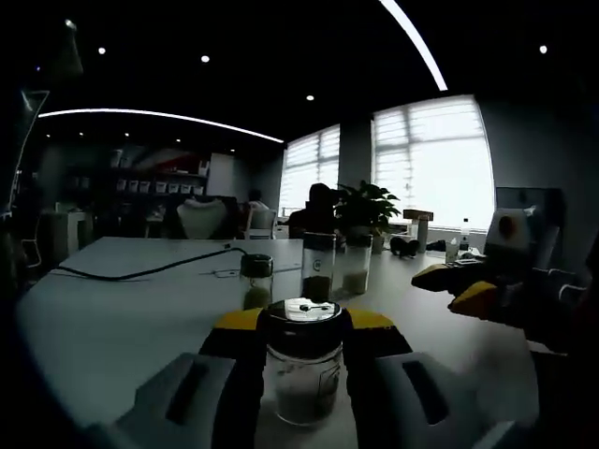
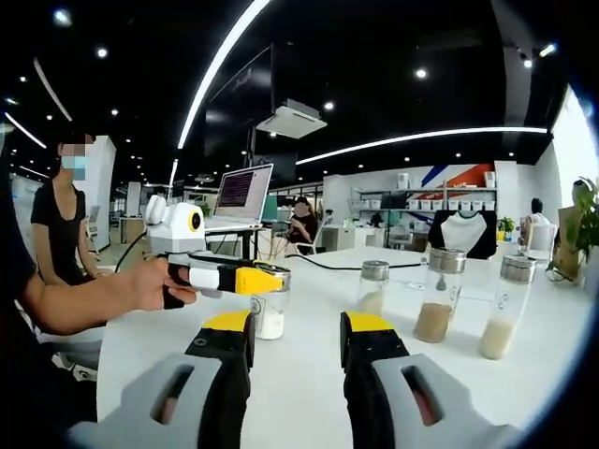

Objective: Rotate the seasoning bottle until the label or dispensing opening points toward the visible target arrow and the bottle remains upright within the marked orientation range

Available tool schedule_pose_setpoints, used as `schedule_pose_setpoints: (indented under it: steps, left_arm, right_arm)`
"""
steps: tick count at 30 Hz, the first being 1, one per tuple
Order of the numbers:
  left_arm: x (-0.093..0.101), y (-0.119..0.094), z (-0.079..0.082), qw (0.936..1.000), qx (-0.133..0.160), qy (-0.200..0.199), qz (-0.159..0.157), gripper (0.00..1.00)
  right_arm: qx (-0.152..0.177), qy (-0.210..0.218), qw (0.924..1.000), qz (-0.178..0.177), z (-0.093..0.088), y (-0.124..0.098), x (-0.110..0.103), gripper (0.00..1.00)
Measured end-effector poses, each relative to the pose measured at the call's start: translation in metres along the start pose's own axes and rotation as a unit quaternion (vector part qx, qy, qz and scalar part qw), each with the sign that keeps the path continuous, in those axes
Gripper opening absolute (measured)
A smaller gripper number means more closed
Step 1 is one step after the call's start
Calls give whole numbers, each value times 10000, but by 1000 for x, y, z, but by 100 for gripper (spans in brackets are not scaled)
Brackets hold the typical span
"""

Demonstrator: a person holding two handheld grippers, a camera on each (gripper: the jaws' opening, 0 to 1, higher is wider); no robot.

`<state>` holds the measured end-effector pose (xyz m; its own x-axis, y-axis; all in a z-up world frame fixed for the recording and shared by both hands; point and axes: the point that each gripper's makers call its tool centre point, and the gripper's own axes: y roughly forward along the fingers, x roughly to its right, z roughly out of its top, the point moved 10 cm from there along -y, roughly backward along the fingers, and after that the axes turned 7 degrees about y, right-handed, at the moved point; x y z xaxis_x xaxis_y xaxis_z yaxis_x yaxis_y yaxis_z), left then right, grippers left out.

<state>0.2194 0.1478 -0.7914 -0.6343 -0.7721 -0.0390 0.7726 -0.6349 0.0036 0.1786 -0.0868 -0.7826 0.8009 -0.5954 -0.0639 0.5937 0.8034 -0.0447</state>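
Note:
A clear seasoning bottle (image 1: 301,369) with a black lid and pale powder stands upright on the white table (image 1: 112,318). My left gripper (image 1: 304,323) is shut on it, its yellow-tipped jaws pressing the lid from both sides. In the right gripper view the same bottle (image 2: 271,316) sits under the left gripper (image 2: 253,279), which a person's hand (image 2: 154,282) holds. My right gripper (image 2: 299,327) hovers low over the table, open, with nothing between its jaws. It comes into the left gripper view at the right (image 1: 463,288).
Three more upright bottles (image 2: 374,285) (image 2: 440,295) (image 2: 505,307) stand in a row further back on the table, also seen beyond the held bottle (image 1: 318,267). A black cable (image 1: 140,274) crosses the far tabletop. A laptop (image 2: 245,192) and a standing person (image 2: 61,215) are at the left.

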Motion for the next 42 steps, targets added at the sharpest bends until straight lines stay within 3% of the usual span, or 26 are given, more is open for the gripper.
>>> schedule_pose_setpoints:
  steps: [8, 18, 21, 34, 42]
  left_arm:
    - [-5, -1, -3, 9998, -27, 92, 154, 33]
    - [-6, -4, -5, 9999, 89, 71, 100, 33]
    - [-4, -2, -6, 9987, 6, 481, 140, 33]
    - [-9, -7, -7, 9999, 47, 73, 71, 34]
    - [-8, -9, -8, 9997, -23, 171, 169, 34]
  right_arm:
    - [-31, 37, 10000, -5, -5, 2, 3, 35]
    - [-71, 217, 9997, -6, -9, 3, 5, 36]
    - [-79, 193, 9998, -17, -10, 3, 5, 36]
    - [-94, 241, 9997, 19, -13, 3, 6, 36]
    - [-71, 353, 9993, 35, -15, 4, 7, 36]
